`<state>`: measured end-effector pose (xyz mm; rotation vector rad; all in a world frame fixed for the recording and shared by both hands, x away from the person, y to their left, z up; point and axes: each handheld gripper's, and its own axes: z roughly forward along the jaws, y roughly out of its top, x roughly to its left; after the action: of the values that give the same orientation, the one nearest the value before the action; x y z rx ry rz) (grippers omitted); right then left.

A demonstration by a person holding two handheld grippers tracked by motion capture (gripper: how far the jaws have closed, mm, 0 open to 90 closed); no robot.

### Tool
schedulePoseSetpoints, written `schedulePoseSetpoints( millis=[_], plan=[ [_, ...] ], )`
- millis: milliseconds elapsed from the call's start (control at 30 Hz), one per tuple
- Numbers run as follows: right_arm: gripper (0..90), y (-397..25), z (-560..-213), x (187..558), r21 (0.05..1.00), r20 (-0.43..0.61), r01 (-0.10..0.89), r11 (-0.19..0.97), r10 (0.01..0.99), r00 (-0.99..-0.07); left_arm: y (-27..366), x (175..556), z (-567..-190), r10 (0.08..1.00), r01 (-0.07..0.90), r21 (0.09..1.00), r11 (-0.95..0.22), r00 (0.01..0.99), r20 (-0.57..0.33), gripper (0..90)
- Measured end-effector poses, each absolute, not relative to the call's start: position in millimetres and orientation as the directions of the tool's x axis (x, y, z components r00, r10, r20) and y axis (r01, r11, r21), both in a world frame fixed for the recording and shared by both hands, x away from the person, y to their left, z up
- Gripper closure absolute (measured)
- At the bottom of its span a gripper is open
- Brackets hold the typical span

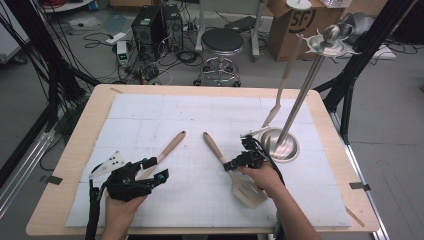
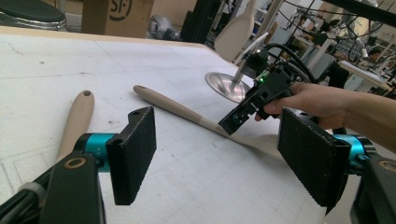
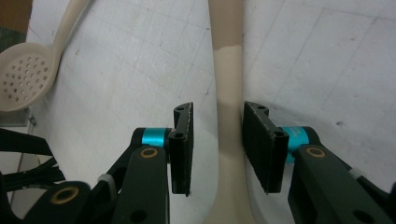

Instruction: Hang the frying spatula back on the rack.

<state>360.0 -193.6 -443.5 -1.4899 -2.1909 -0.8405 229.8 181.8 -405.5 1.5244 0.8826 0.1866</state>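
A beige slotted spatula [image 1: 247,191] with a wooden handle [image 1: 212,145] lies mid-table. My right gripper [image 1: 231,164] is open and straddles its neck. In the right gripper view the neck [image 3: 229,93] runs up between the jaws of the right gripper [image 3: 217,149], close to the right pad [image 3: 261,144] with a gap on the left. A perforated skimmer [image 3: 23,79] lies to the left, its handle [image 1: 172,144] angling away. My left gripper [image 1: 156,169] hovers over its head end, open wide and empty; the left gripper [image 2: 224,158] faces the spatula handle [image 2: 173,107].
A steel utensil stand [image 1: 282,146] rises at the right of the white mat [image 1: 165,112], with a beige turner [image 1: 272,116] hanging from it. The stand's base [image 2: 224,84] sits just beyond my right gripper [image 2: 252,105]. Stool and boxes stand behind the table.
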Motion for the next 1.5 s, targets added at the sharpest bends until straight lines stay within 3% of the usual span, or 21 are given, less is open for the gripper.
schedulePoseSetpoints(
  millis=[667,1033,1500],
  plan=[
    [76.2,-183,-442,353,0.339,0.478,0.880,0.333,0.745,-0.466,176,230,-406,0.616,0.412,0.907,0.088,0.693,-0.375,28.9],
    [77.1,-183,-444,347,0.396,0.444,0.849,0.348,0.737,-0.509,167,232,-407,0.601,0.418,0.906,0.073,0.706,-0.375,28.9],
    [79.1,-181,-439,346,0.381,0.428,0.856,0.350,0.754,-0.499,175,233,-407,0.607,0.419,0.904,0.086,0.697,-0.381,28.9]
  ],
)
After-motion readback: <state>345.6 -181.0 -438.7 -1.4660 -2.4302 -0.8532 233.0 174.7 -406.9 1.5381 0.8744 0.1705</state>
